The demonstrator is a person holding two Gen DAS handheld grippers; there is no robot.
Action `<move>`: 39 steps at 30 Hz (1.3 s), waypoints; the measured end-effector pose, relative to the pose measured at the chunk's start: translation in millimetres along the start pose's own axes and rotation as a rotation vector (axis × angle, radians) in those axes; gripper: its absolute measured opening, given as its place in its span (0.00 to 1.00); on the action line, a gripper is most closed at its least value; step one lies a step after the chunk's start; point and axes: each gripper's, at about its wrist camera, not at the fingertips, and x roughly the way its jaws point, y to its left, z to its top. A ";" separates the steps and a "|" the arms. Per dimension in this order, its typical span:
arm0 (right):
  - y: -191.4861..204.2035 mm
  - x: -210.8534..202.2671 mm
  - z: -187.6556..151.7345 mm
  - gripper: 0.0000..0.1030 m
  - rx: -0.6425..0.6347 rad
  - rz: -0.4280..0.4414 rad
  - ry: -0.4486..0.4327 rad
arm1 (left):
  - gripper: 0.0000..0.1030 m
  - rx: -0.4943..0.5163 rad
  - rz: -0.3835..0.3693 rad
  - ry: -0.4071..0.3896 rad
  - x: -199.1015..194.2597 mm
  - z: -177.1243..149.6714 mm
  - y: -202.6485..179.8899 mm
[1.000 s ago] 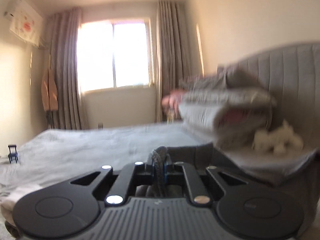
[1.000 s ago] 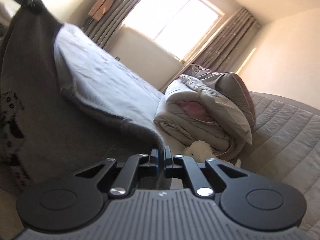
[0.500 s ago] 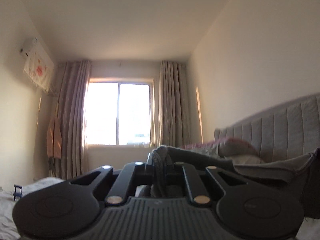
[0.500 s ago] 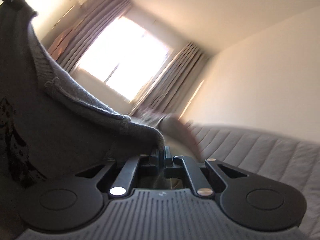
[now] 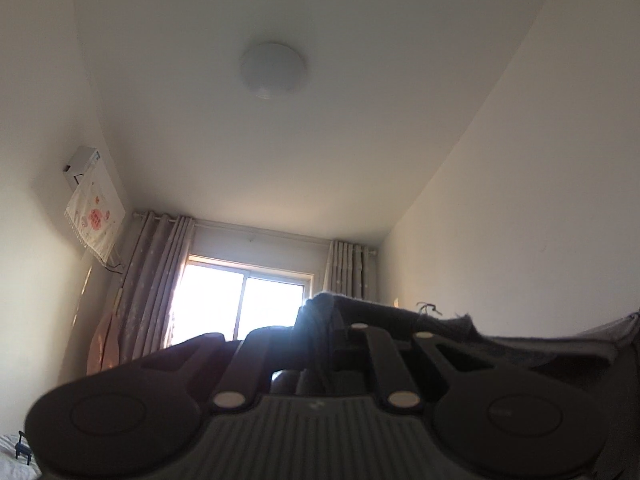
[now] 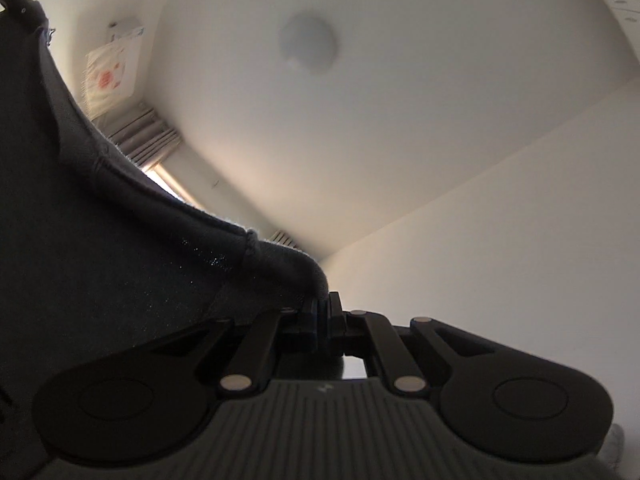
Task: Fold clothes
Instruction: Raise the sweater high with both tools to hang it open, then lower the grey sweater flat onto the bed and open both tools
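Note:
A dark grey knitted garment (image 6: 100, 248) hangs in the air between my two grippers. My left gripper (image 5: 320, 320) is shut on a bunched edge of it (image 5: 316, 332), and the cloth (image 5: 520, 344) stretches away to the right in the left wrist view. My right gripper (image 6: 324, 308) is shut on another hemmed edge of the same garment, which rises to the upper left and fills the left side of the right wrist view. Both grippers point upward at the ceiling. The rest of the garment below them is hidden.
A round ceiling lamp (image 5: 274, 70) is overhead. The bright window (image 5: 240, 300) with grey curtains (image 5: 148, 280) is ahead, an air conditioner under a cloth cover (image 5: 94, 212) on the left wall. A strip of the bed (image 5: 8, 456) shows at the lower left.
Both grippers have risen and tilted upward with the garment. The bed, folded quilt and headboard have dropped out of sight, and the ceiling now fills both views.

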 end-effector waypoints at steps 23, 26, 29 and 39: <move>226.0 207.2 -345.8 0.03 -0.068 0.374 0.848 | 0.09 0.436 0.004 0.881 254.9 -488.3 -24.5; 284.3 210.0 -397.3 0.03 -0.121 0.450 0.961 | 0.12 0.502 0.007 1.000 256.7 -558.6 -29.8; 305.9 180.4 -420.7 0.03 -0.174 0.482 1.037 | 0.21 0.521 0.032 1.057 260.6 -590.0 -29.5; 303.1 158.4 -441.1 0.39 -0.034 0.452 1.173 | 0.59 0.255 0.199 1.141 226.2 -527.5 59.6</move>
